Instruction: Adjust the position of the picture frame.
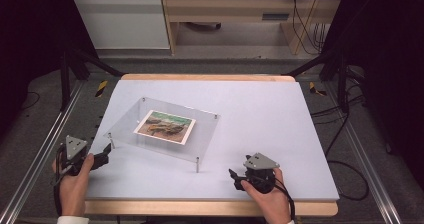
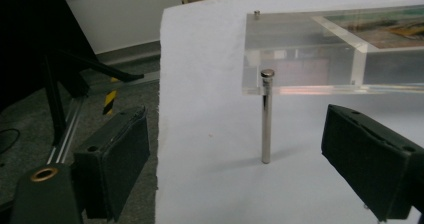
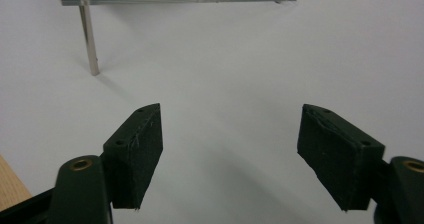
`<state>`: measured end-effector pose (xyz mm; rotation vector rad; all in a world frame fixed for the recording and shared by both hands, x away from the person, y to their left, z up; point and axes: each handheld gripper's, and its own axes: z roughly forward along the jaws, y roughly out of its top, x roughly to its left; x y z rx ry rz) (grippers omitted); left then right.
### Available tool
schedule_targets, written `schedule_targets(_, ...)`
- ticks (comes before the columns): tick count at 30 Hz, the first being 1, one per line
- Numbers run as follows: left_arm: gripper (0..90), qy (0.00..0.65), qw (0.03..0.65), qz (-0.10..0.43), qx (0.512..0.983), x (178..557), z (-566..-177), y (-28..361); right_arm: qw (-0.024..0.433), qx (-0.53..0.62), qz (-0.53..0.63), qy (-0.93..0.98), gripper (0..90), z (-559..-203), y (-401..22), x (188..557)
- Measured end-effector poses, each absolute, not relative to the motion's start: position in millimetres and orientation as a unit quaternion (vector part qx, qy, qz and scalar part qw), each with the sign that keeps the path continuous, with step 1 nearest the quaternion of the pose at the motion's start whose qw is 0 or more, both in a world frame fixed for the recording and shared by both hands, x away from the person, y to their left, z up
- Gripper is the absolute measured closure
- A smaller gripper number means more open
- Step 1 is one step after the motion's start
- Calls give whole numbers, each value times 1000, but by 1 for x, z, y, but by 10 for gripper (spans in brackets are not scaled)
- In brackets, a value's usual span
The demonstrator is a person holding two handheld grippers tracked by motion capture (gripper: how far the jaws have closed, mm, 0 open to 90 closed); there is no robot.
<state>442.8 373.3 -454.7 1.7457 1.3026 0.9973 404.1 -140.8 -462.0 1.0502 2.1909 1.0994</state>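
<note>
So there's a clear acrylic plate [image 1: 165,129] sitting on thin metal legs on the light grey table [image 1: 260,114], a bit left of the middle, turned at an angle, with a photo card [image 1: 165,126] lying flat in the middle of it. The left gripper [image 1: 105,151] is down at the table's near left edge, just beside the plate's left corner, and its jaws are spread wide with nothing between the pads. In the left gripper view you can see one metal leg [image 2: 266,116] standing upright between the two black jaws but farther off, not touched by either. The right gripper [image 1: 234,178] rests near the front edge on the right side, close to the plate's front leg [image 1: 197,164] but apart from it, jaws also spread and holding nothing.
</note>
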Motion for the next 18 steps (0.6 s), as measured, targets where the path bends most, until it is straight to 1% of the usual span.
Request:
schedule_targets(6, 108, 514, 375, 378, 673, 445, -456, 377, 238, 367, 412, 799, 254, -469, -120, 398)
schedule_targets(10, 88, 525, 387, 369, 662, 445, -456, 383, 230, 372, 429, 791, 253, -471, -110, 394)
schedule_targets(13, 82, 533, 395, 367, 652, 445, -456, 386, 213, 379, 444, 784, 255, -473, -104, 392)
schedule_targets(15, 76, 537, 407, 349, 651, 445, -456, 386, 204, 380, 453, 780, 276, -474, -100, 392)
schedule_targets(18, 71, 534, 418, 332, 656, 445, -456, 384, 179, 378, 471, 777, 310, -475, -92, 392)
